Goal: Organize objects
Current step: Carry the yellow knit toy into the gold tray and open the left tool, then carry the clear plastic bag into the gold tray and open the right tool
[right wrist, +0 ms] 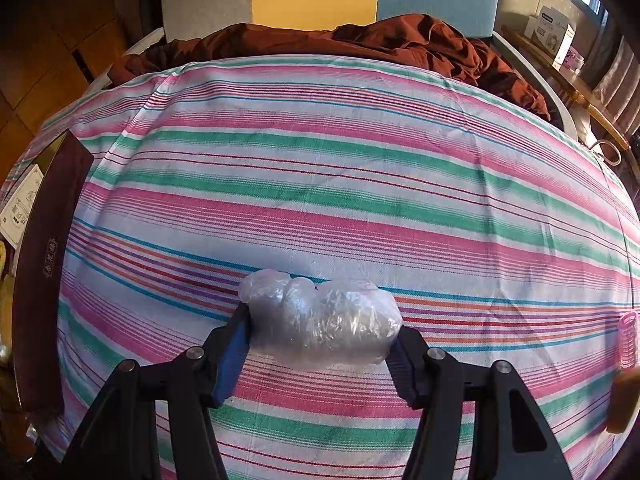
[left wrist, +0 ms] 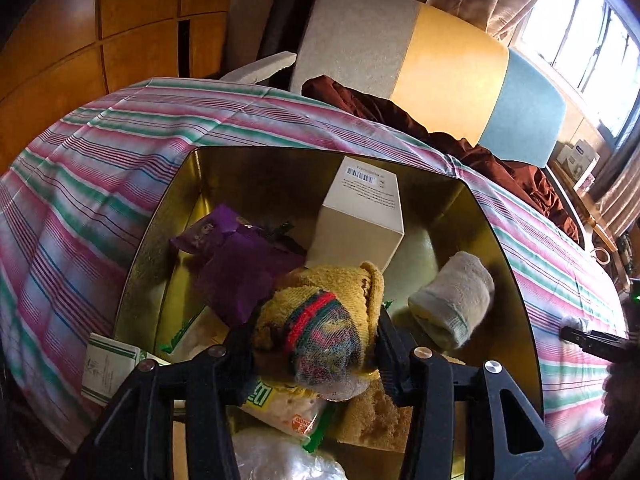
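Striped bedsheet (left wrist: 100, 168) in pink, green and white covers the bed in both views, with a dark red blanket (left wrist: 460, 140) bunched near the headboard (left wrist: 440, 80), which has grey, yellow and blue panels.

Left wrist view: a gold-lined box (left wrist: 504, 248) sits open on the sheet. Left tool (left wrist: 316, 344) is clenched on a yellow knit sock (left wrist: 328, 320) with red, green and blue stripes, held just over the box contents. Inside the box: a white carton (left wrist: 360, 216) with a barcode label stands tilted toward the far wall, a purple packet (left wrist: 236, 256) lies left of it, a rolled grey sock (left wrist: 452, 300) lies at the right side, and a snack packet (left wrist: 280, 400) with green print and a clear plastic bag (left wrist: 280, 460) lie at the near edge under the tool. A tan sponge-like piece (left wrist: 372, 412) sits beside the snack packet. A white and green paper packet (left wrist: 108, 364) leans over the left rim.

Right wrist view: right tool (right wrist: 320, 336) grips a crumpled clear plastic wad (right wrist: 324, 320) between both fingers, low over the sheet; contact with the sheet cannot be told. The dark box lid or wall (right wrist: 48, 264) shows at the left edge, well apart from the wad. A pink hair roller (right wrist: 628, 340) lies at the far right edge on the sheet. Small white boxes (right wrist: 552, 32) sit on a ledge by the window.
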`<state>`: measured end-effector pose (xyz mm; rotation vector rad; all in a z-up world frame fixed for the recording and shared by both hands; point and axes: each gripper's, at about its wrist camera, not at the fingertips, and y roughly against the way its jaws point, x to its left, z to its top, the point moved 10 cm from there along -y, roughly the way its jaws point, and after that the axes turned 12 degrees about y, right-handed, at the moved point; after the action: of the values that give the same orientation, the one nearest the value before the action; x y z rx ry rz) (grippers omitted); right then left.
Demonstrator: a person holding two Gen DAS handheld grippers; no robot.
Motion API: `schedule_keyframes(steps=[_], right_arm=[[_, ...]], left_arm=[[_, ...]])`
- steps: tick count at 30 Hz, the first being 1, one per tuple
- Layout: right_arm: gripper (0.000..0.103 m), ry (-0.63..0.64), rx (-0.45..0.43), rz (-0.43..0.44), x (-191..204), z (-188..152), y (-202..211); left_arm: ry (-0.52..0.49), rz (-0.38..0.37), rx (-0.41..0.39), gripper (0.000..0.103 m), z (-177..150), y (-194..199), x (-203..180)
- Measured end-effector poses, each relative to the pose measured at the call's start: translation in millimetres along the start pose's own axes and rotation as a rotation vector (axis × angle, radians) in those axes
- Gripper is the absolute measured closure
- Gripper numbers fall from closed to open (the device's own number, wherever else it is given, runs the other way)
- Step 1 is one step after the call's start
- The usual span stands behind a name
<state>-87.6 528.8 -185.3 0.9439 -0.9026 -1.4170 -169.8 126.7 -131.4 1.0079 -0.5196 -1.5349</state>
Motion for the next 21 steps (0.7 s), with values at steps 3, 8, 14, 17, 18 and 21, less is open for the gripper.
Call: schedule_keyframes(steps=[3, 8, 14, 17, 18, 21], right_arm=[[0.041, 0.003, 0.0, -0.004, 1, -3, 2], [0.041, 0.003, 0.0, -0.006, 1, -2, 1], [0.041, 0.01, 0.0, -0.014, 3, 0, 1], [0.042, 0.011, 0.001, -0.02, 2, 1, 1], [0.042, 0.015, 0.0, -0.022, 3, 1, 1], [0.042, 0.032, -0.001, -0.003, 12, 2, 4]], left_arm=[[0.001, 0.021, 0.001, 0.051, 2, -6, 5], [0.021, 0.01, 0.017, 0.048, 0, -7, 8], [-0.007, -0.019, -0.076, 0.027, 11, 24, 2], [-0.049, -0.011, -0.101, 0.022, 10, 34, 2], [-0.052, -0.016, -0.102, 0.022, 10, 37, 3], [-0.063, -0.016, -0.118, 0.022, 8, 47, 7]])
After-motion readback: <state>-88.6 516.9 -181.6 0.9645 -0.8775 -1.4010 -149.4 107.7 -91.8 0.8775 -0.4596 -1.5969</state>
